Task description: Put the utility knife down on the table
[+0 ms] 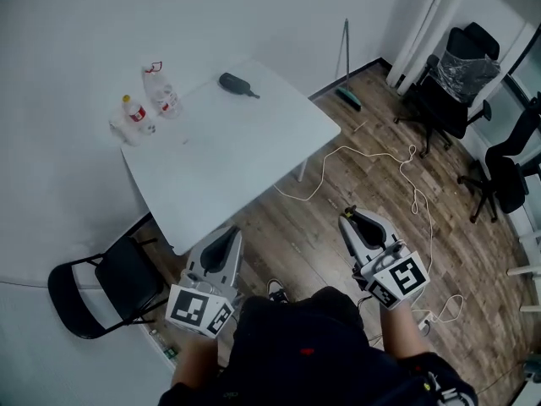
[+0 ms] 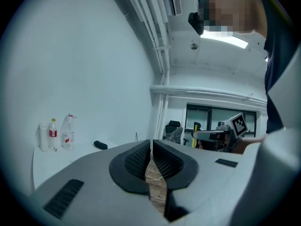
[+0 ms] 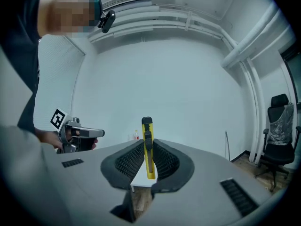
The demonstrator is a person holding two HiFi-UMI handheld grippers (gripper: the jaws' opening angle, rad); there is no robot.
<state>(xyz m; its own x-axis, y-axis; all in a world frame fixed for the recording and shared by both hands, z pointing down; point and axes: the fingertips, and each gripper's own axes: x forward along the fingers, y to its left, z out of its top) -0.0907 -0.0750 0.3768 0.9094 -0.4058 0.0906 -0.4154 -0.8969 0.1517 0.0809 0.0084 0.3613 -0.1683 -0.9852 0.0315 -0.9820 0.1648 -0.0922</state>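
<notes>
The jaws of the right gripper (image 3: 147,147) squeeze the middle of the yellow utility knife (image 3: 146,126), which stands up between them and looks light and stiff; the left gripper (image 2: 151,149) has shut, empty jaws.

Looks steeply down from head height onto table (image 1: 228,150), floor (image 1: 338,201), left gripper (image 1: 223,245) and right gripper (image 1: 358,223), and rides close behind each gripper's jaws, low and level, facing the same table, sharing its bottles (image 1: 152,100) and catching the other gripper sidelong.
</notes>
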